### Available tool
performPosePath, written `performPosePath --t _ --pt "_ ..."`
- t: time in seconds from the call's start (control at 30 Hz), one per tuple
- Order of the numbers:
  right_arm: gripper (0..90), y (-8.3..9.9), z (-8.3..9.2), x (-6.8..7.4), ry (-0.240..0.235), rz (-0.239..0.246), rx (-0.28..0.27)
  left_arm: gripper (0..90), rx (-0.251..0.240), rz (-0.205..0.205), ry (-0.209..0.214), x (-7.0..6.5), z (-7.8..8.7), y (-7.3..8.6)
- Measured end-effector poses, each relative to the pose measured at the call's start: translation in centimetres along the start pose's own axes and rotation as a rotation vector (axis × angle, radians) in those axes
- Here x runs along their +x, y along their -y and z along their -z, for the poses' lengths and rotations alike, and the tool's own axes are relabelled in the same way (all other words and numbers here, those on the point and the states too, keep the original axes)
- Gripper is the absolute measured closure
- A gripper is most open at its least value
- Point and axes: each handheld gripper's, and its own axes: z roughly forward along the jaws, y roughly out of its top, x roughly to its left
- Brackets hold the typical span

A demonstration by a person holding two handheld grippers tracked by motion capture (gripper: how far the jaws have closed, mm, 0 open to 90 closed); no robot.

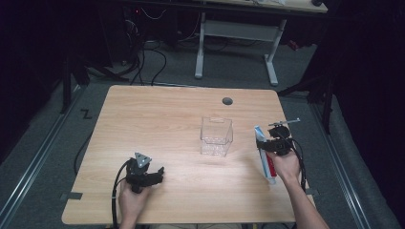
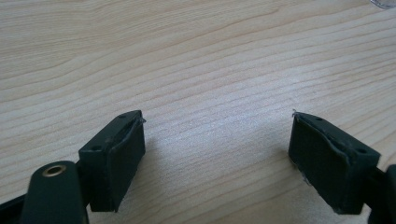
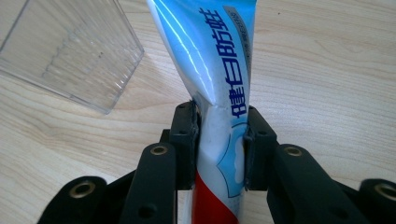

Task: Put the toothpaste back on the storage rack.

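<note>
Two grippers are at work; the right gripper [image 3: 219,140] clamps a toothpaste tube [image 3: 212,60] at its middle, held above the wooden table [image 1: 157,114] just right of the clear plastic box [image 1: 216,136]; the left gripper [image 2: 217,158] rests with jaws wide, holding nothing; carrying looks underway; next, bring the tube over the box's open top and release.

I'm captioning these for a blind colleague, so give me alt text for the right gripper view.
The right gripper is clamped on a blue, white and red toothpaste tube, its two black jaws pinching the tube's middle. Behind it, to the left, a clear plastic box stands on the light wooden table.
</note>
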Motion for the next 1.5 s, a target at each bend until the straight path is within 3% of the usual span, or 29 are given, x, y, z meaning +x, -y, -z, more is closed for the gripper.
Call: performPosePath --t 0.77,1.5 --pt "70.8 0.4 2.5 0.8 -0.040 0.041 -0.081 18.9 -0.001 -0.001 -0.002 0.0 0.0 0.0" --pt "70.7 -0.5 4.5 3.1 -0.117 0.101 -0.175 18.9 -0.001 0.000 -0.003 0.0 0.0 0.0"
